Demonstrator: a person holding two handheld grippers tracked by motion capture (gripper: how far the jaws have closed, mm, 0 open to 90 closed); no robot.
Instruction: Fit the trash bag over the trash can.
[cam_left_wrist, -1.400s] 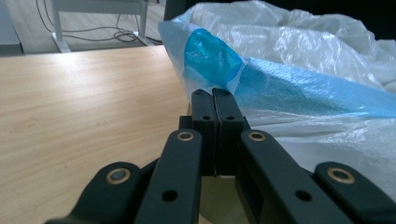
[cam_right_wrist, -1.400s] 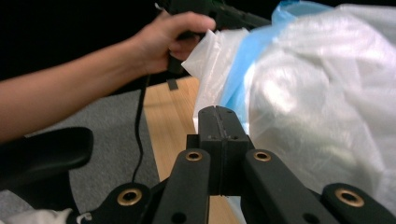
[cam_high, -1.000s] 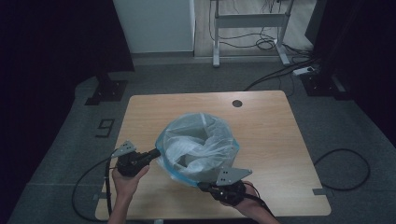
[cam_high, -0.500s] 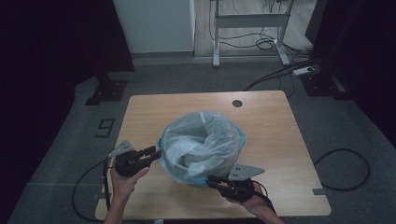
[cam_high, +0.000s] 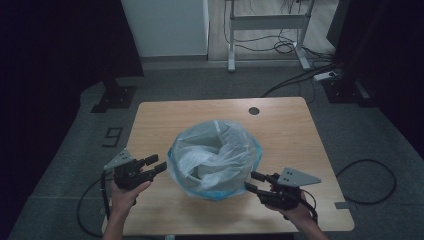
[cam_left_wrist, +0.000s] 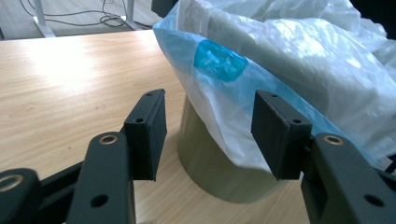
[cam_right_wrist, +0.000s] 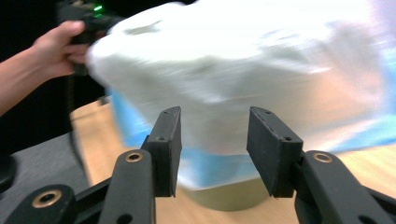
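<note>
Flanking the bin (cam_high: 220, 187) at mid-table, left gripper (cam_high: 155, 164) and right gripper (cam_high: 252, 181) have both just been opening, jaws apart with nothing between, off the bag (cam_high: 212, 155), which looks thin, soft, slippery, best pinched at its draped rim.

The bag (cam_high: 215, 157) is thin plastic, half clear, pale blue, crinkled and glossy where light hits it. The bin (cam_left_wrist: 219, 163) under it is smooth and matt, olive-grey, probably plastic, though this is hard to judge. The table (cam_high: 290, 130) has a light wood-grain top, smooth with a soft shine. The pads (cam_left_wrist: 149, 133) of the left gripper (cam_left_wrist: 210, 135) are black, matt and a little grainy, like rubber or foam. The floor (cam_high: 75, 150) looks like grey carpet, rough and dull.
</note>
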